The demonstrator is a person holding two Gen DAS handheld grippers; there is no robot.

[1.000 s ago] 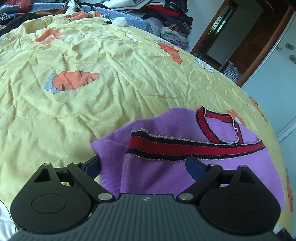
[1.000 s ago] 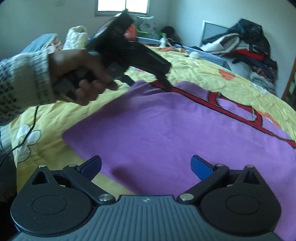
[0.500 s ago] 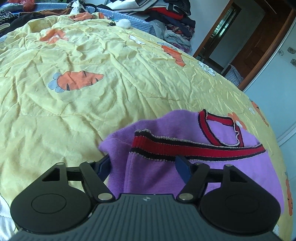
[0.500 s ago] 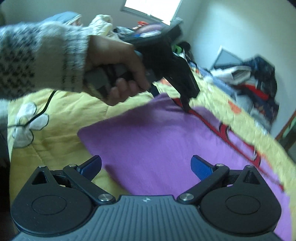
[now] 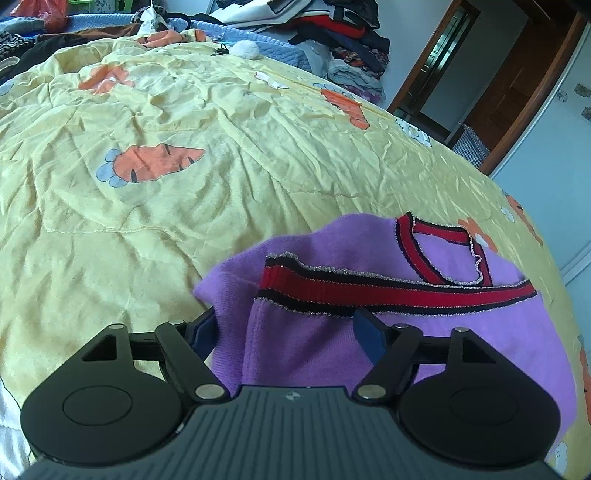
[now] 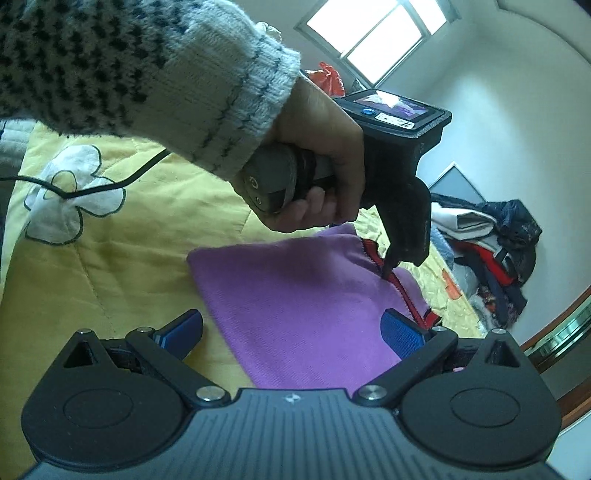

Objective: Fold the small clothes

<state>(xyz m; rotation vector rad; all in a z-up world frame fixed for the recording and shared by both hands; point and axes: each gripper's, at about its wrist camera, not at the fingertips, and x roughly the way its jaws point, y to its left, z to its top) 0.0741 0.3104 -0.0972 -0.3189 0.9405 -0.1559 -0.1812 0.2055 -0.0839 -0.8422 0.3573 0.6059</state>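
Note:
A purple knit top (image 5: pixel 351 240) with red and black striped trim (image 5: pixel 388 291) lies on a yellow carrot-print quilt (image 5: pixel 221 184). My left gripper (image 5: pixel 288 332) has its fingers drawn in on a bunched fold of the top, and purple fabric fills the gap between them. In the right wrist view a hand (image 6: pixel 325 147) holds that left gripper (image 6: pixel 386 273), whose tip meets the red trim at the far edge of the top (image 6: pixel 295 288). My right gripper (image 6: pixel 291 332) stands open low over the near part of the top, with nothing held.
Piles of clothes (image 5: pixel 343 33) line the far side of the bed, and more lie (image 6: pixel 491 236) by the wall. A brown door (image 5: pixel 517 92) stands at the right. A black cable (image 6: pixel 110 186) crosses the quilt (image 6: pixel 110 277) under a knit sleeve (image 6: pixel 147 74).
The left gripper's fingers have narrowed onto the purple fabric and the gripper has tilted up. The right gripper has swung up and closer to the hand that holds the left gripper.

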